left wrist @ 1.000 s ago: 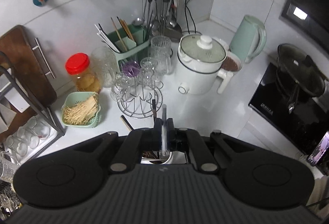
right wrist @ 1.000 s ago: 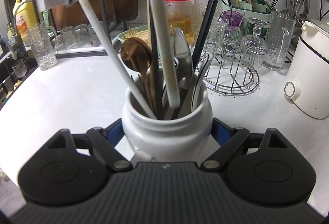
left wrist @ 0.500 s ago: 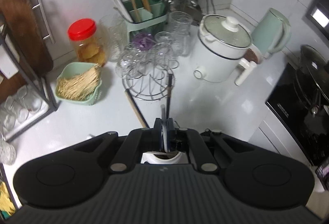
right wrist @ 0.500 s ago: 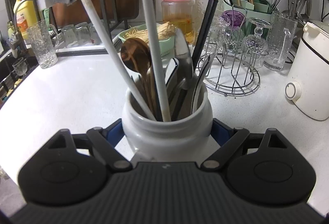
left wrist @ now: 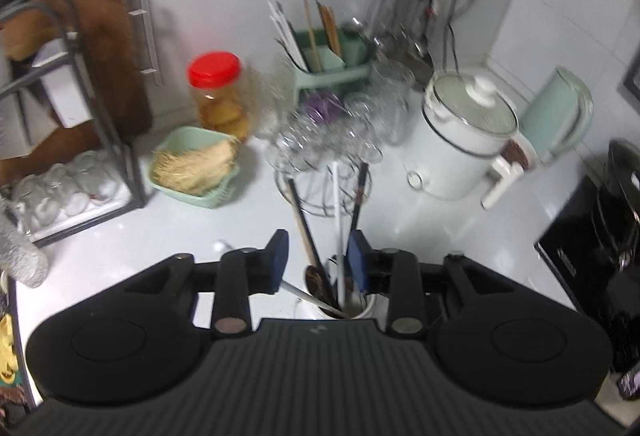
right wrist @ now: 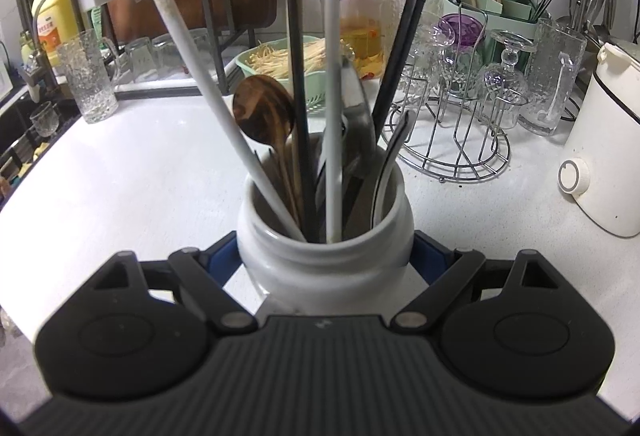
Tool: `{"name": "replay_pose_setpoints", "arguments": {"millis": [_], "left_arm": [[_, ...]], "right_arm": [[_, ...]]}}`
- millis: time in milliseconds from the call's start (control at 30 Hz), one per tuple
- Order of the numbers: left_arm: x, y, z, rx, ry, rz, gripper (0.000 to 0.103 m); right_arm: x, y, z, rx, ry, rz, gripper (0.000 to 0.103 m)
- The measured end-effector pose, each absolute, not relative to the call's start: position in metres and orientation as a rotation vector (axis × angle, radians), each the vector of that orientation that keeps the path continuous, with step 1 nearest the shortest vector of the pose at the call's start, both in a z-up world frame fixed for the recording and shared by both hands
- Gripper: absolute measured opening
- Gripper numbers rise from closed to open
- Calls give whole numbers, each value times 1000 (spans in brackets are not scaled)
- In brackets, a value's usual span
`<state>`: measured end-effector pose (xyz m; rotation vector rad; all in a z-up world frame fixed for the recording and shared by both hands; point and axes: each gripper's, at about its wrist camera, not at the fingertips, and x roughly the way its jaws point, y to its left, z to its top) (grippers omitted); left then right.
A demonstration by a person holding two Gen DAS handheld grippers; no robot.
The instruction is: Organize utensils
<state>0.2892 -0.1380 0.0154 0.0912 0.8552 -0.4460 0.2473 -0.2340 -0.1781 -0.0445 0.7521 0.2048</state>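
Note:
My right gripper is shut on a white ceramic jar that stands on the white counter. In the jar are a wooden spoon, black chopsticks, a long white handle and a white chopstick standing upright. In the left wrist view my left gripper hovers just above the same jar. Its jaws are opening, and the white chopstick rises between them with no pad touching it.
Behind the jar stands a wire rack of glasses. A white electric pot is at the right and a green basket at the left. A red-lidded jar, a green caddy and a black cooktop surround them.
My left gripper came down over the jar and its jaws parted, letting go of the white chopstick, which now stands in the jar. The right gripper kept hold of the jar.

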Motion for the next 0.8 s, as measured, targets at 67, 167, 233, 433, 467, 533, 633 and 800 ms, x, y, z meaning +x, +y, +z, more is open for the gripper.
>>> {"name": "replay_pose_setpoints", "arguments": {"millis": [67, 167, 233, 433, 467, 533, 633, 800], "left_arm": [[279, -130, 21, 76, 831, -415, 48], [263, -114, 27, 50, 796, -348, 57], [253, -101, 30, 19, 786, -320, 63], [224, -60, 41, -86, 732, -260, 76], [219, -55, 43, -92, 718, -258, 77], [208, -45, 49, -97, 697, -261, 78], [189, -33, 59, -102, 670, -256, 82], [150, -20, 71, -84, 606, -236, 88]], "right_arm": [[247, -235, -177, -49, 764, 205, 89], [244, -237, -176, -56, 768, 214, 103], [238, -240, -169, -53, 737, 224, 103], [222, -243, -135, -27, 685, 247, 103], [217, -244, -126, -18, 672, 245, 103], [208, -246, -104, -3, 640, 232, 103], [189, -250, -67, 32, 586, 199, 103], [150, -256, -17, 80, 521, 158, 103]]}}
